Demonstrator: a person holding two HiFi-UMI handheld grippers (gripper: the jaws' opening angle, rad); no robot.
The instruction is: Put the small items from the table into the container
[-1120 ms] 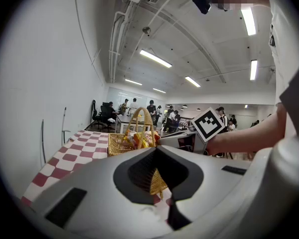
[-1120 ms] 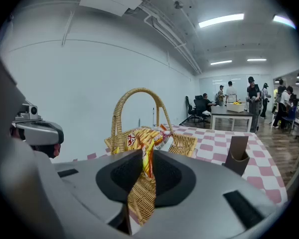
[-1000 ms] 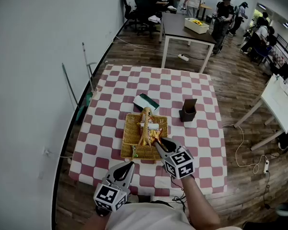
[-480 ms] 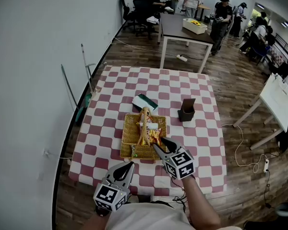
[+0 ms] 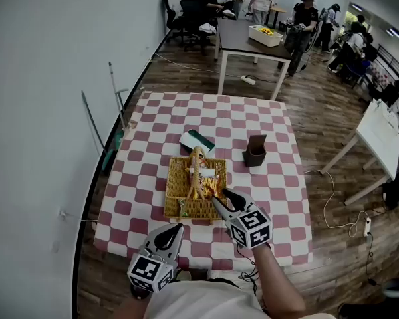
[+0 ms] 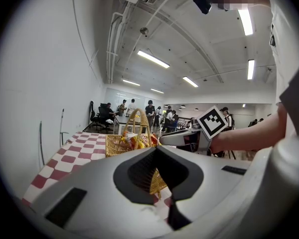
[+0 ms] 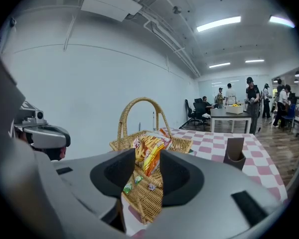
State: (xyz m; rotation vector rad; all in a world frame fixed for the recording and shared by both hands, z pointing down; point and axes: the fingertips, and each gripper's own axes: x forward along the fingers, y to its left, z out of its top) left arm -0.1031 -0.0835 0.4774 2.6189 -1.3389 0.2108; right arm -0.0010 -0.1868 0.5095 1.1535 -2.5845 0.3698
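A wicker basket [image 5: 178,186] with a hoop handle stands on the checked table [image 5: 279,198]. An orange and yellow snack bag [image 5: 206,189] lies in it, with small wrapped sweets [image 5: 184,211] at its near edge. My right gripper [image 5: 221,197] hovers at the basket's near right corner. It is open, and the snack bag [image 7: 150,153] shows beyond the gap, free of the pads. My left gripper [image 5: 177,228] hangs over the table's near edge, short of the basket [image 6: 120,143]. Its tips meet and nothing is between them.
A green and white box [image 5: 196,140] lies just behind the basket. A brown open-topped holder [image 5: 256,151] stands to the basket's right. Beyond the table are a dark desk [image 5: 253,40] with a white bin, chairs and several people. A white wall runs along the left.
The right gripper's jaws have parted and the snack bag now rests in the basket, clear of them. The left gripper has stayed where it was.
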